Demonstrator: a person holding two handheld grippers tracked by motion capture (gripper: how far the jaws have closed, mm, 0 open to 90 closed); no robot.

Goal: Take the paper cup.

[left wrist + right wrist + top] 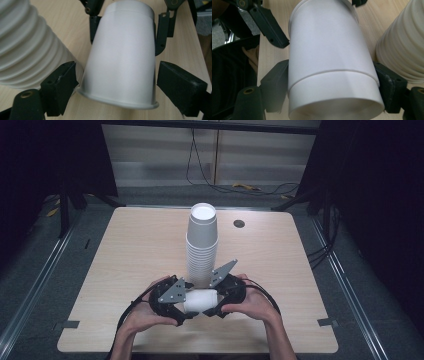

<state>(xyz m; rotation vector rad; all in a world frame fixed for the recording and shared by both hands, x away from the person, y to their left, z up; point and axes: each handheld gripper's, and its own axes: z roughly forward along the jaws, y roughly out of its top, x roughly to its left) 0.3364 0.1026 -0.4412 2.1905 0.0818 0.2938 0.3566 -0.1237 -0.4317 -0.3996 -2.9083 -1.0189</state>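
No brand, label or writing can be read on any of the things in view.

The right gripper (332, 92) is closed on a single white paper cup (329, 62), near the cup's base end: in the right gripper view both black jaws are pressed against the cup's sides, one on each flank, just below the raised band that runs round the wall. The left gripper (115, 85) is set about the rim end of the same cup (122, 55). In the left gripper view its jaws are spread moderately wide; the jaw on the view's left lies at or just against the rim, while a narrow gap is seen between the other jaw and the cup wall, so no grip is made there.

In the high view the cup (201, 301) is held on its side between the left gripper (181, 307) and the right gripper (216, 302), close above the near part of the table (125, 255). A hand is wrapped around each tool.

Just beyond the grippers, a tall stack of white cups (202, 245) stands upside down near the middle of the light wooden table. A small dark round grommet (239, 223) is set in the tabletop near its far edge.
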